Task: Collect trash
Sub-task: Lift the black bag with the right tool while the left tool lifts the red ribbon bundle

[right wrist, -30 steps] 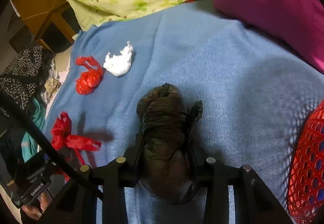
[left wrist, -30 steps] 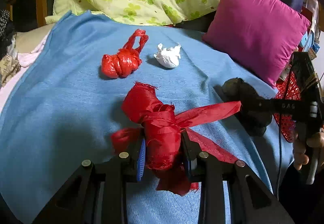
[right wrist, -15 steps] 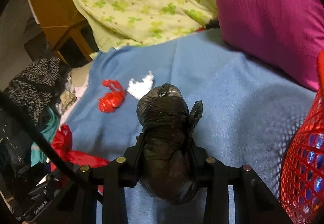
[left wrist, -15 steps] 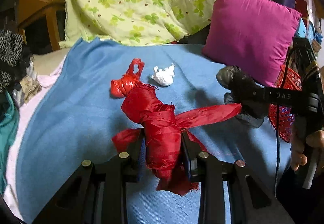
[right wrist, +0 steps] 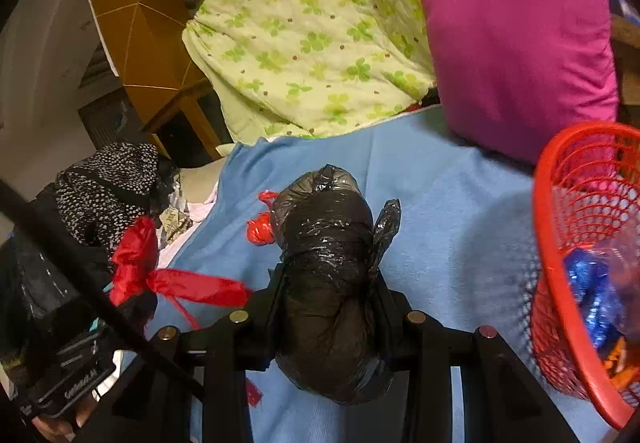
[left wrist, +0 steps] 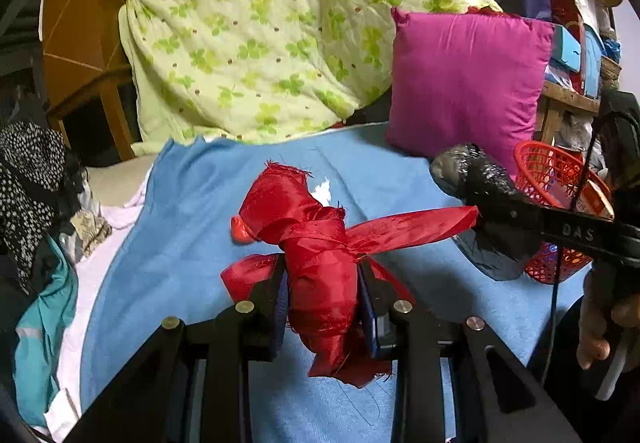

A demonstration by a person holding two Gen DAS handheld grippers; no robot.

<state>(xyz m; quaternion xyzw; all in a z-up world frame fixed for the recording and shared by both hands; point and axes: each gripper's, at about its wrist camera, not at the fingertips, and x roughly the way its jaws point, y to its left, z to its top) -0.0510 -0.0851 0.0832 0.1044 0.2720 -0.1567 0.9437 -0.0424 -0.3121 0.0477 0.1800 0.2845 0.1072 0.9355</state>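
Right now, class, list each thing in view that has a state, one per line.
Left hand-held gripper: shut on red bundle, lifted.
Right hand-held gripper: shut on black bag, lifted.
Small red bag: knotted, lying on blue sheet.
Red basket: upright, holding wrappers.

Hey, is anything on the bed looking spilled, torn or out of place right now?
Nothing spilled. The red cloth bundle in the left tongs has frayed edges, and a small red knotted bag lies on the blue sheet.
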